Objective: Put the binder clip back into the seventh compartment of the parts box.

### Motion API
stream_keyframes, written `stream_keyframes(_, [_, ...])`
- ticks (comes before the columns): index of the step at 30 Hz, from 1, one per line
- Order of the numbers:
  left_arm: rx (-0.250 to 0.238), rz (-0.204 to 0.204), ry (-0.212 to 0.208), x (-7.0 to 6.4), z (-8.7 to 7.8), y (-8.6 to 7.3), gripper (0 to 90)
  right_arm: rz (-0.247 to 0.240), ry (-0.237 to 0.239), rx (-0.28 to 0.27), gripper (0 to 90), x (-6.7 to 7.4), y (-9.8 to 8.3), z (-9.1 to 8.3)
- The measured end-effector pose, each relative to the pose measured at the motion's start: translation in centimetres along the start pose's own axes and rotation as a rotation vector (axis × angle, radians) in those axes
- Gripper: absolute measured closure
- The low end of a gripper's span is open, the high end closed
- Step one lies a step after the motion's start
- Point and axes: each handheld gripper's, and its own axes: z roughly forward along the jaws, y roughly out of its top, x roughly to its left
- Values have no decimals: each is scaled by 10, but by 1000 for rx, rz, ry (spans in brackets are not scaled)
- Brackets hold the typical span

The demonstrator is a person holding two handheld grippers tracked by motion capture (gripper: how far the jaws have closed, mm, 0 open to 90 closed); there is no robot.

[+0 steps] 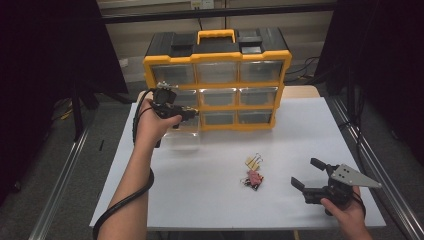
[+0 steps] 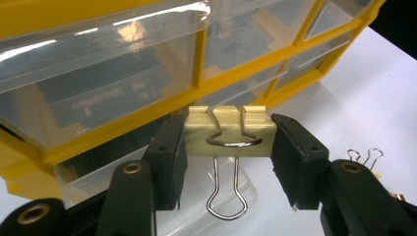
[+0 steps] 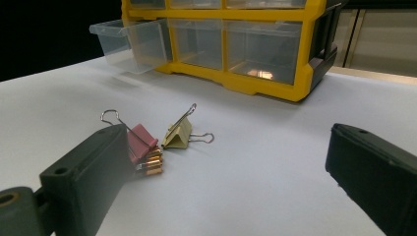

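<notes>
A pale yellow binder clip [image 2: 228, 137] is pinched between the pads of my left gripper [image 2: 228, 160], which is shut on it. That gripper [image 1: 187, 116] hovers above the pulled-out clear drawer [image 1: 181, 136] at the bottom left of the yellow organiser [image 1: 217, 80]. The same drawer [image 2: 162, 196] lies just under the clip. More clips lie mid-table: a yellow one [image 1: 253, 162] [image 3: 178, 133] and a pink one [image 1: 254, 177] [image 3: 142, 142]. My right gripper [image 1: 309, 174] [image 3: 231, 172] stands open near the table's front right, with nothing between its fingers.
The organiser with clear drawers stands at the back of the white table [image 1: 300, 130]. Metal rails [image 1: 370, 170] run along both sides of the table. A cable [image 1: 120, 207] trails along the left forearm.
</notes>
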Motion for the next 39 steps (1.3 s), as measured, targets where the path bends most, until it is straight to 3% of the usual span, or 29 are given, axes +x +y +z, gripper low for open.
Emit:
stream_keyframes(7, [-9,-43,6,8,3,-4,501,-3,-3,0,26,0,0,0])
stream_keyframes(26, [30,-35,44,24,15,-15,500,9,-3,-2,27,0,-1,0])
stream_keyframes(29, [10,-44,50,26,18,-17,499,5,-1,0,26,0,-1,0])
stream_keyframes(32, [-10,-79,45,25,19,-19,422,-1,2,4,26,0,-1,0])
stream_keyframes(33, [-8,-63,47,27,19,-19,419,-2,3,4,26,0,-1,0])
stream_keyframes(36, [-15,-63,42,25,17,-20,386,13,0,0,27,1,-1,0])
stream_keyframes(37, [-38,-73,34,23,18,-21,379,0,4,4,27,0,-1,-1])
stream_keyframes(39, [-31,-56,24,22,16,-21,349,1,4,3,26,0,-1,-1])
